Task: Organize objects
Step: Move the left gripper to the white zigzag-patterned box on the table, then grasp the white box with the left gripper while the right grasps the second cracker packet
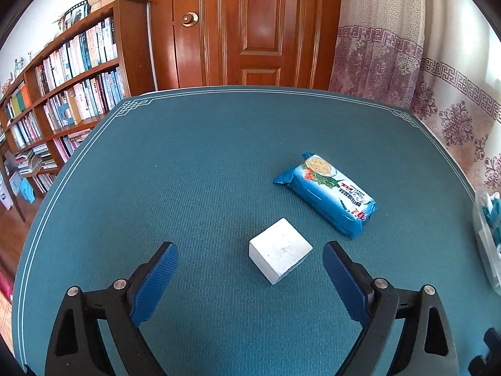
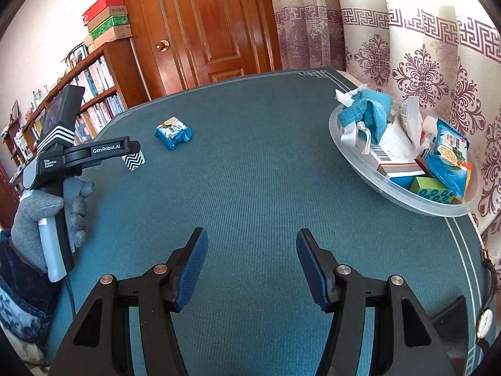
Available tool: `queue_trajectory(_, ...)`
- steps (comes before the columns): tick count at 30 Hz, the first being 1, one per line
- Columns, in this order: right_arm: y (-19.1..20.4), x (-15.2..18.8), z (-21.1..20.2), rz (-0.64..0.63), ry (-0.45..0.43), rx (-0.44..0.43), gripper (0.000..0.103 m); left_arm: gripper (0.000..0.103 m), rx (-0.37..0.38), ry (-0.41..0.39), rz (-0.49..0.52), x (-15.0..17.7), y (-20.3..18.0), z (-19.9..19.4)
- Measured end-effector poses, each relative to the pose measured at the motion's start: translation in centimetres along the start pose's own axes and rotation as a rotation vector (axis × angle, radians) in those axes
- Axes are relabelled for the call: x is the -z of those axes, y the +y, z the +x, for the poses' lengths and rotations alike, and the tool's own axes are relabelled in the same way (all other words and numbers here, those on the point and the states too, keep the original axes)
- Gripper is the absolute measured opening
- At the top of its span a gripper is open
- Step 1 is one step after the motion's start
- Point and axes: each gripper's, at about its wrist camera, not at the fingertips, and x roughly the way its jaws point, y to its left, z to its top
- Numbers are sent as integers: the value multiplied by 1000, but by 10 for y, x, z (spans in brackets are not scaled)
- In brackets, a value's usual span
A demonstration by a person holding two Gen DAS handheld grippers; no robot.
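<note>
A white cube (image 1: pixel 280 250) lies on the teal table mat (image 1: pixel 194 169), just ahead of my open, empty left gripper (image 1: pixel 250 250), between its blue pads and nearer the right one. A blue snack packet (image 1: pixel 328 192) lies beyond it to the right; it also shows in the right wrist view (image 2: pixel 173 133). My right gripper (image 2: pixel 252 239) is open and empty above bare mat. A clear round tray (image 2: pixel 344 147) at the right table edge holds a blue cloth (image 2: pixel 368 111), another blue snack packet (image 2: pixel 446 153), boxes and wrappers. The left gripper's body (image 2: pixel 94 153) shows at the left, hiding the cube.
A wooden door (image 1: pixel 247 25) stands behind the table. A bookshelf (image 1: pixel 62 94) runs along the left. Patterned curtains (image 2: pixel 422 62) hang at the right. A wristwatch (image 2: pixel 485 319) lies at the table's near right edge. The tray's edge shows at the far right in the left wrist view (image 1: pixel 485 241).
</note>
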Motion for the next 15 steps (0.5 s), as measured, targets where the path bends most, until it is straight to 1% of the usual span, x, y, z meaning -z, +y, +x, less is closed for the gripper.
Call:
queue_trajectory(1, 2, -1, 1, -3, 0, -3, 60, 90, 1, 6, 5, 0, -1, 2)
queue_trajectory(3, 5, -3, 3, -12, 0, -8, 60, 82, 3, 18, 15, 0, -2, 7)
queue_trajectory(4, 7, -5, 3, -18, 0, -11, 60, 80, 6, 25, 20, 1, -3, 9)
queue_trajectory(6, 12, -7, 6, -29, 0, -17, 60, 73, 17, 35, 27, 2, -4, 12)
queue_trajectory(7, 14, -8, 7, -35, 1, -19, 60, 72, 22, 37, 29, 3, -4, 14)
queue_trajectory(9, 18, -10, 11, -45, 7, -24, 60, 65, 36, 38, 34, 3, -4, 15)
queue_trajectory(11, 23, -13, 16, -52, 16, -33, 60, 61, 53, 37, 38, 3, -3, 15)
queue_trajectory(13, 28, -17, 22, -59, 26, -43, 60, 59, 58, 30, 41, 4, -3, 15)
queue_trajectory(14, 30, -19, 25, -63, 31, -47, 60, 56, 65, 27, 42, 4, -3, 14)
queue_trajectory(15, 33, -21, 28, -67, 35, -51, 60, 50, 76, 25, 45, 4, -3, 14)
